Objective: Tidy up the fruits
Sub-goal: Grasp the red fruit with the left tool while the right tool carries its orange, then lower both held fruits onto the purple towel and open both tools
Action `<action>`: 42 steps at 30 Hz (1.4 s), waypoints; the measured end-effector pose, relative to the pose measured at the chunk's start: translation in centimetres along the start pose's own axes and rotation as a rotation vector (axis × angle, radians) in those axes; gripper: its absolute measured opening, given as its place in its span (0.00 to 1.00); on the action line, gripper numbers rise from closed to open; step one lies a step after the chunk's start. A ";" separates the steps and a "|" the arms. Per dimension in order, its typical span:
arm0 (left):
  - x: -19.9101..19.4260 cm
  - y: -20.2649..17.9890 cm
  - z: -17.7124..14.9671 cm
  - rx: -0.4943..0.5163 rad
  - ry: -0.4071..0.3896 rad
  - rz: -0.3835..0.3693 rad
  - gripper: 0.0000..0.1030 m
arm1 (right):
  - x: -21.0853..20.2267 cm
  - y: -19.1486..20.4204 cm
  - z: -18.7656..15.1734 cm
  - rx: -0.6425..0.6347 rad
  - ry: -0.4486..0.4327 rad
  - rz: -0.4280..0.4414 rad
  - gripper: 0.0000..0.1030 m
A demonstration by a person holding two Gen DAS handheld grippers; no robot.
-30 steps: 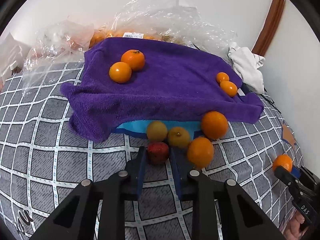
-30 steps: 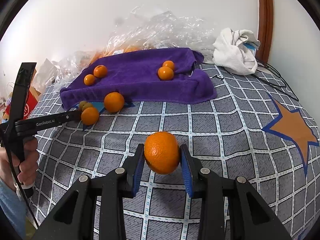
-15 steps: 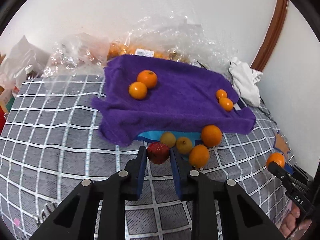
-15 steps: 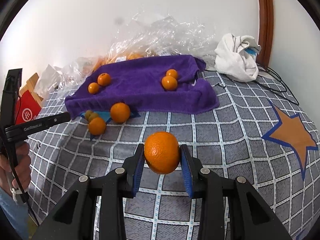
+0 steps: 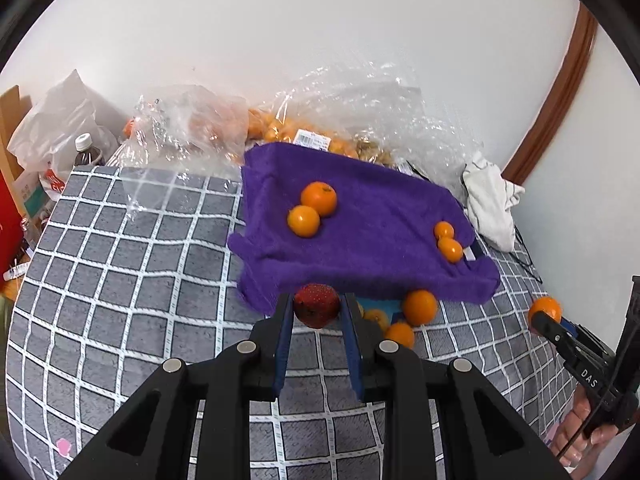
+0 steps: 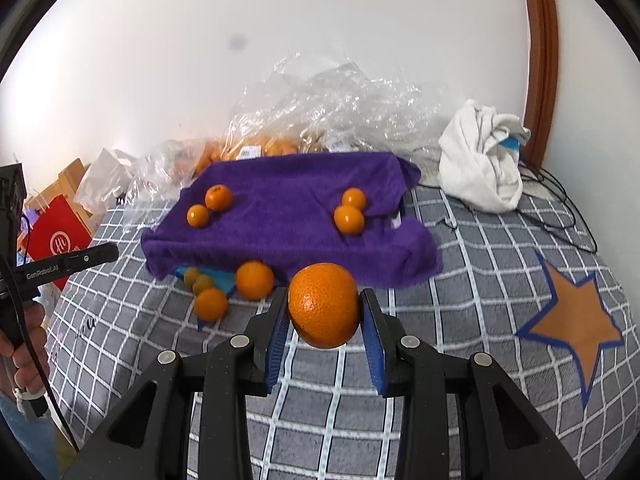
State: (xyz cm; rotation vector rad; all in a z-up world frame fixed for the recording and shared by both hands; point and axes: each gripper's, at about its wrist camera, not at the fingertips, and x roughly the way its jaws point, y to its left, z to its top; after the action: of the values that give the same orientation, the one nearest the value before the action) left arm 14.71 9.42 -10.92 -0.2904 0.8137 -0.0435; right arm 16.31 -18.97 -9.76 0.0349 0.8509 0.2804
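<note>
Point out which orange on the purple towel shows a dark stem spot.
The larger orange of the towel's left pair, behind its plain neighbour; the right pair shows no such spot.

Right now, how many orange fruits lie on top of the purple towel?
4. Two touch at the towel's left part: one with another in front. Two more touch at its right part: one behind the other. Its folds may hide others.

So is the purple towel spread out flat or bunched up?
Spread out, not flat: the purple towel drapes over something raised on the checked bedspread, its front edge hanging down, with two pairs of oranges resting on top.
</note>
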 end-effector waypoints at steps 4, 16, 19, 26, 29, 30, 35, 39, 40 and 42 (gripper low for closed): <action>0.2 0.4 1.2 -0.018 -0.006 -0.003 0.22 | 0.8 -0.3 1.7 -0.007 -0.002 -0.004 0.34; 3.6 0.2 4.4 0.000 0.016 0.022 0.22 | 6.3 -1.6 4.9 -0.009 0.042 -0.019 0.34; 5.0 0.3 5.0 -0.003 0.031 0.019 0.22 | 8.1 -2.0 5.2 -0.007 0.061 -0.034 0.34; 8.1 -0.3 5.5 0.010 0.075 0.015 0.22 | 11.6 -3.0 5.6 -0.018 0.102 -0.093 0.34; 9.5 -0.6 5.5 0.021 0.103 0.020 0.22 | 12.6 -3.3 5.5 -0.022 0.113 -0.112 0.34; 9.8 -0.7 5.5 0.022 0.108 0.023 0.22 | 12.9 -3.5 5.5 -0.017 0.114 -0.114 0.34; 11.6 -1.1 5.3 0.020 0.144 0.036 0.22 | 13.7 -3.9 5.4 -0.006 0.118 -0.126 0.34; 12.4 -1.3 5.0 0.041 0.157 0.060 0.22 | 14.2 -3.6 5.2 -0.024 0.128 -0.122 0.34; 12.7 -1.4 4.9 0.045 0.163 0.066 0.22 | 14.3 -3.5 5.1 -0.028 0.130 -0.122 0.34; 13.1 -1.3 4.8 0.045 0.174 0.072 0.22 | 14.5 -3.5 5.0 -0.032 0.137 -0.118 0.34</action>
State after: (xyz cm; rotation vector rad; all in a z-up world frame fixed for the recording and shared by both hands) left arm 27.22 7.38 -16.74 -0.2168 0.9942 -0.0199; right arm 29.94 -18.17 -17.62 -0.0648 0.9802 0.1865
